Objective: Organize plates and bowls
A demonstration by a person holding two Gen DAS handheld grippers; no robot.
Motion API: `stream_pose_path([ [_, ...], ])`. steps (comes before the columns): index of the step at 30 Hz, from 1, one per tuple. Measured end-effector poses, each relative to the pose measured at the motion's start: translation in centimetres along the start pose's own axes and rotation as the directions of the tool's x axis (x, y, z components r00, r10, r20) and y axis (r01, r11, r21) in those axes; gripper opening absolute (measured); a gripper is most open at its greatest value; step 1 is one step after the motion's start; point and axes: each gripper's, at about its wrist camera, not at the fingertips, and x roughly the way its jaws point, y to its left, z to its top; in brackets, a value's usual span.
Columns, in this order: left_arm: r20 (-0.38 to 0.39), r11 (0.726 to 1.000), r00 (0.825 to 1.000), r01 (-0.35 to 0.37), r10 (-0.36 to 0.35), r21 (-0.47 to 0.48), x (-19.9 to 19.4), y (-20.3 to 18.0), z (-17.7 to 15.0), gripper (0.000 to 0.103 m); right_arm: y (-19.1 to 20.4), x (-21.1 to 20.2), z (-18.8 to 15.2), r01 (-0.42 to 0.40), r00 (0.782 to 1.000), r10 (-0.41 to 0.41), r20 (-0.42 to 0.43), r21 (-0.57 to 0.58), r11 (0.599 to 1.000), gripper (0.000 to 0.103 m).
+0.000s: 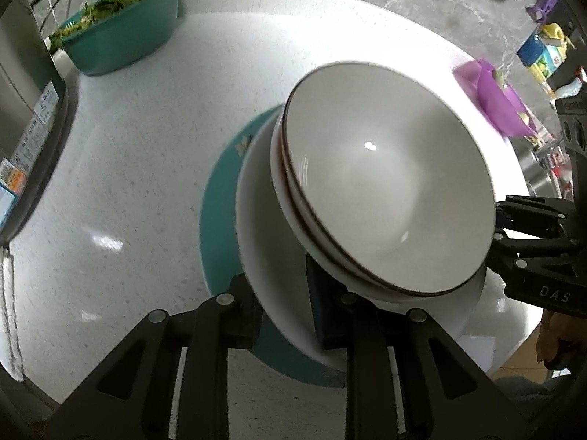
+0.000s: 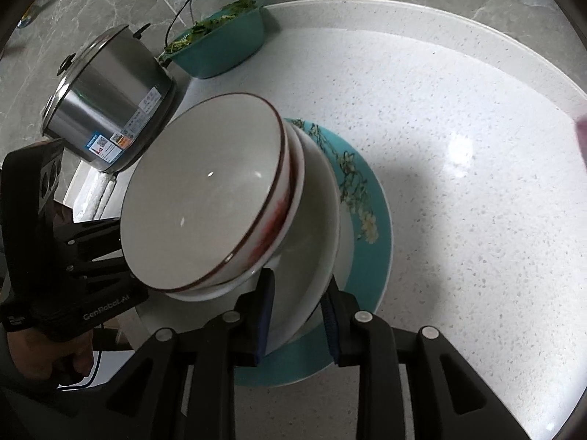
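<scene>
Round white speckled table point(image 2: 458, 117) over grey marbled floor point(image 1: 422, 3). Near its centre: teal plate point(image 2: 378, 256), white plate point(image 1: 271, 286), two nested bowls point(image 1: 385, 183). Left gripper point(image 1: 282, 315) and right gripper point(image 2: 299, 315) each straddle the white plate's rim; whether pinching, cannot tell. Steel cooker point(image 2: 106, 110) beside the table.

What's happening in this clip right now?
A person holds a gripper in each hand at a stack of dishes on a white speckled table. Two brown-rimmed bowls sit nested in a white plate over a teal plate. The left gripper and right gripper each straddle the white plate's rim from opposite sides.
</scene>
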Motion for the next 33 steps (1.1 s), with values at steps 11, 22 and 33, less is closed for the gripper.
stream_pose_path([
  [11, 0.044, 1.0, 0.999, 0.008, -0.008, 0.005, -2.9, 0.4, -1.0, 0.03, 0.3, -3.3, -1.7, 0.023, 0.996, -0.028, 0.082, 0.062, 0.998, 0.066],
  [22, 0.285, 0.965, 0.923, -0.245, 0.261, -0.092, -11.8, -0.8, -4.0, 0.087, 0.9, -8.9, -5.2, -0.04, 0.963, 0.01, 0.269, 0.106, 0.994, 0.103],
  [33, 0.336, 0.985, 0.927, -0.175, 0.168, -0.008, -17.0, -6.7, -6.4, 0.091, 5.5, -14.7, -7.7, 0.069, 0.893, -0.076, 0.444, 0.032, 0.997, 0.103],
])
